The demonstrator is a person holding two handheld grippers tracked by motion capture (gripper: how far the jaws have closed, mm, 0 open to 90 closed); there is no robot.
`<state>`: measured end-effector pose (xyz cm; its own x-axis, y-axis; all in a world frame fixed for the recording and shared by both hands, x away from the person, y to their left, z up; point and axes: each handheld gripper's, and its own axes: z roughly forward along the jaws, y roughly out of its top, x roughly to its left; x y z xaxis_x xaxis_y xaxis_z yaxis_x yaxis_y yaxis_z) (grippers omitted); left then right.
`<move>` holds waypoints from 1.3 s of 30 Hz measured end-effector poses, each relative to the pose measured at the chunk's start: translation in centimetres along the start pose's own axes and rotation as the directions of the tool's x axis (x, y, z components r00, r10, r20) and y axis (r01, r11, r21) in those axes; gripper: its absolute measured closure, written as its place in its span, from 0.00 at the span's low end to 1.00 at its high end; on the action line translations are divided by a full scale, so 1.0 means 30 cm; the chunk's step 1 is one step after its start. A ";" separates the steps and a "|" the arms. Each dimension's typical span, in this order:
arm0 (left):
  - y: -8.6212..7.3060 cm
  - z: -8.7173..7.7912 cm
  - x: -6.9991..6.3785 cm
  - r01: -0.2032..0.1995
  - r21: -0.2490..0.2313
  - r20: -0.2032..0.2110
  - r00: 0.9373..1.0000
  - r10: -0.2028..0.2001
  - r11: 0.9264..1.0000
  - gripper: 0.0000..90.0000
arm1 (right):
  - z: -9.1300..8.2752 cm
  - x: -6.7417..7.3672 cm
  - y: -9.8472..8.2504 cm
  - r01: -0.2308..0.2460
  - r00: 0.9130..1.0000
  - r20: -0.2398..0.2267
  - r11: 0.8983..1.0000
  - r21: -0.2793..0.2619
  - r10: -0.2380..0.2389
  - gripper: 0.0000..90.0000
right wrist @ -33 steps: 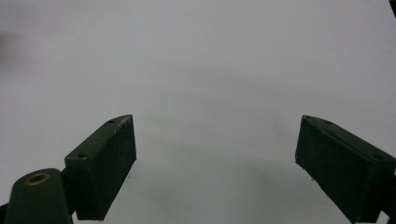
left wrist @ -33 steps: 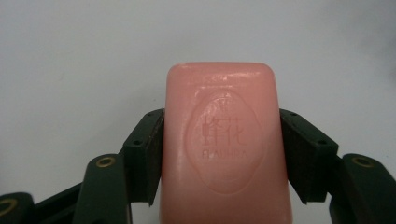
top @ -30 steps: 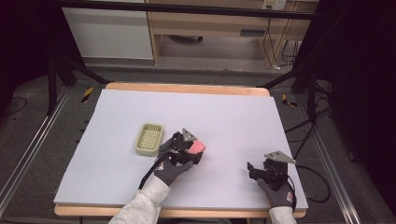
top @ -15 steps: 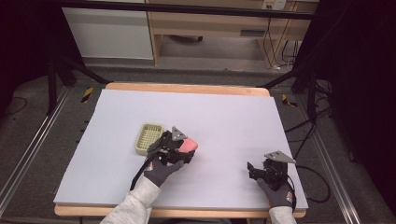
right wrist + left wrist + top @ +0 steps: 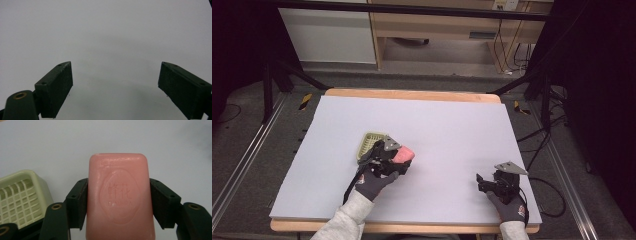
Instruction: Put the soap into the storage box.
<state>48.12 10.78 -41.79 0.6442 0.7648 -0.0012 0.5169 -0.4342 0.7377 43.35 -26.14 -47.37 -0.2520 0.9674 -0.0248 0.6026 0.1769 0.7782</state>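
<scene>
On the table (image 5: 452,130): one soap bar (image 5: 120,197) pinched by left gripper (image 5: 119,202) fingers; one soap dish (image 5: 21,195) beside; right gripper (image 5: 115,82) fingers spread.

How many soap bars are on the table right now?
1: a pink soap bar clamped between the jaws of the left gripper, just right of the green soap dish. None seen elsewhere.

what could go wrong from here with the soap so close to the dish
1. The left gripper clamps the pink rectangular soap bar by its smooth long sides only; soap is slippery, so it could slide out during the move.
2. The pale green slotted plastic soap dish sits right beside the left gripper, so a low sideways move could knock it across the white table.
3. The right gripper rests open and far away, so nothing steadies the dish.
</scene>
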 end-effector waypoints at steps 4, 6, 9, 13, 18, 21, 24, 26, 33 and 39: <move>-0.013 -0.015 0.011 0.002 -0.001 -0.006 1.000 -0.002 1.000 0.41 | 0.000 0.000 0.000 0.001 1.000 0.000 1.000 0.000 -0.001 0.14; -0.018 -0.022 0.016 0.006 -0.003 -0.005 1.000 -0.006 1.000 0.41 | 0.000 0.000 0.000 0.004 1.000 0.001 1.000 0.001 -0.004 0.14; -0.025 -0.033 0.029 0.012 -0.007 -0.007 1.000 -0.012 1.000 0.41 | 0.000 0.000 0.000 0.006 1.000 -0.001 1.000 0.000 -0.006 0.14; -0.035 -0.057 0.057 0.038 -0.025 -0.019 0.999 -0.038 0.999 0.41 | -0.007 -0.001 0.000 0.003 1.000 -0.005 1.000 -0.008 -0.003 0.14; -0.038 -0.072 0.081 0.057 -0.035 -0.031 0.998 -0.058 0.998 0.41 | -0.014 -0.005 0.000 -0.003 1.000 -0.003 1.000 -0.015 0.003 0.14; -0.039 -0.077 0.096 0.067 -0.040 -0.040 0.997 -0.069 0.997 0.41 | -0.012 -0.001 0.000 0.004 1.000 -0.005 1.000 -0.012 -0.004 0.14; -0.040 -0.083 0.109 0.077 -0.045 -0.045 0.996 -0.079 0.996 0.41 | -0.013 0.001 0.000 0.005 1.000 -0.004 1.000 -0.014 -0.005 0.14; -0.040 -0.087 0.117 0.085 -0.051 -0.047 0.995 -0.088 0.995 0.41 | -0.012 0.000 0.000 0.006 1.000 -0.006 1.000 -0.014 -0.006 0.14; -0.036 -0.106 0.152 0.105 -0.068 -0.064 0.992 -0.109 0.992 0.41 | -0.011 0.002 0.000 0.011 1.000 -0.005 1.000 -0.013 -0.011 0.14; -0.030 -0.108 0.181 0.123 -0.078 -0.076 0.989 -0.129 0.989 0.41 | -0.011 0.001 0.000 0.016 1.000 -0.005 1.000 -0.014 -0.016 0.14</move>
<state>49.33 16.87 -40.28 0.5278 0.8482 -0.0450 0.5465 -0.2986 0.7824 43.10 -26.16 -47.15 -0.2658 0.9634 -0.0343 0.5877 0.1901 0.7864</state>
